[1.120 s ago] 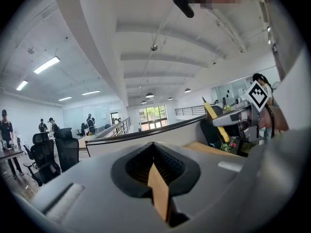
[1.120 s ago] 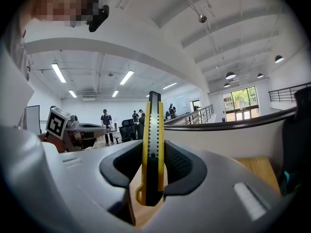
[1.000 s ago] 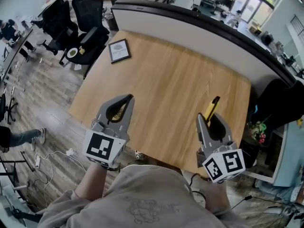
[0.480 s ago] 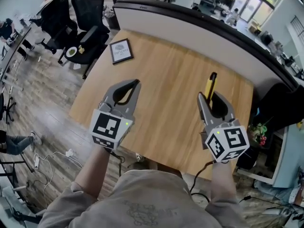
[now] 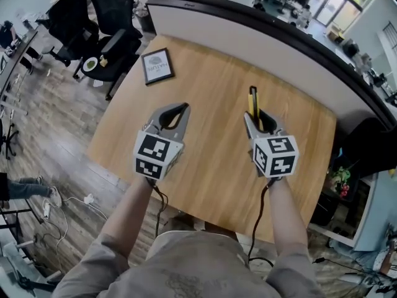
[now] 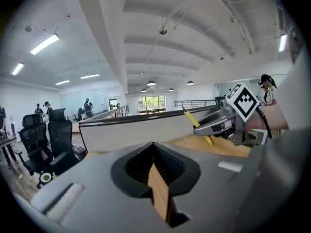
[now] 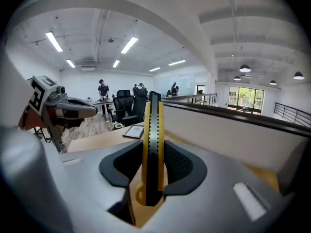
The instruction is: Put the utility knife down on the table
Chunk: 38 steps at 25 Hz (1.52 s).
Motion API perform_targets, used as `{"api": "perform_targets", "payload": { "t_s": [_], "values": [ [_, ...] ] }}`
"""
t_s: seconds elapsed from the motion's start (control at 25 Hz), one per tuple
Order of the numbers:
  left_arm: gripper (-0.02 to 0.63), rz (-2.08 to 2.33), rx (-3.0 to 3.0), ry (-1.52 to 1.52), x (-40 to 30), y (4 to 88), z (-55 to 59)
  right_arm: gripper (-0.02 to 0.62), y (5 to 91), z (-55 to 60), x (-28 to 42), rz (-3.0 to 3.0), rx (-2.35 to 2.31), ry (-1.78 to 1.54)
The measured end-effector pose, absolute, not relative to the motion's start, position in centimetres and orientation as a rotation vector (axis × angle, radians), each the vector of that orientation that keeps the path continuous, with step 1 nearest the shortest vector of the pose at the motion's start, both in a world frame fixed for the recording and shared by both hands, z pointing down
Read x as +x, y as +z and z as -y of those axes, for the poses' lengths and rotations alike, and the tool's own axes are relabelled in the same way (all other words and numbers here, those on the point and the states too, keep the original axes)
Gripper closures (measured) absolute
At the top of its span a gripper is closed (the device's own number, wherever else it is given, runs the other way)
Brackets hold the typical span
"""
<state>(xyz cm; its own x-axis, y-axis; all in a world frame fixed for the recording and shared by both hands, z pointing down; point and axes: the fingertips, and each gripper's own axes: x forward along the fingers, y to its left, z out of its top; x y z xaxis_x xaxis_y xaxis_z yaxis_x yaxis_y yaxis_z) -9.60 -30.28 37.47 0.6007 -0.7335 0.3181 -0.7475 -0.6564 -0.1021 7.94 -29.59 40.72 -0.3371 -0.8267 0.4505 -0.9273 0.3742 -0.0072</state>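
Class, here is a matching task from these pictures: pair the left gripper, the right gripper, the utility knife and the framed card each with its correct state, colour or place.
Things
1. left gripper
2. right gripper
3. utility knife
4. framed card

Descriptions
A. yellow with a black strip
B. lying flat near the far left corner of the table
C. shut, holding nothing
D. shut on the utility knife

Pairs: 1-C, 2-D, 3-A, 4-B

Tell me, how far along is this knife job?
Done: the utility knife is gripped, with the right gripper shut on it. In hand: it hangs above the table, not yet set down; the left gripper is shut and empty. Remaining: lowering it onto the wood and letting go.
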Motion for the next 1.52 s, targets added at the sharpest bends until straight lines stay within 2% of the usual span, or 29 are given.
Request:
{"api": "perform_targets", "payload": {
  "t_s": [0.56,0.84,1.52],
  "values": [
    [0.604,1.148,2.507,0.653,-9.1,52.2,34.5,0.456,59.7,34.0,6.8,2.033,1.337,0.683],
    [0.604,1.081,2.434,0.729,-8.9,56.8,34.0,0.456,66.3,34.0,7.1,1.926,1.248,0.766],
    [0.604,1.022,2.401,0.728,-8.9,57.3,32.0,0.448,68.8,33.1,6.5,1.896,1.188,0.845]
  ]
}}
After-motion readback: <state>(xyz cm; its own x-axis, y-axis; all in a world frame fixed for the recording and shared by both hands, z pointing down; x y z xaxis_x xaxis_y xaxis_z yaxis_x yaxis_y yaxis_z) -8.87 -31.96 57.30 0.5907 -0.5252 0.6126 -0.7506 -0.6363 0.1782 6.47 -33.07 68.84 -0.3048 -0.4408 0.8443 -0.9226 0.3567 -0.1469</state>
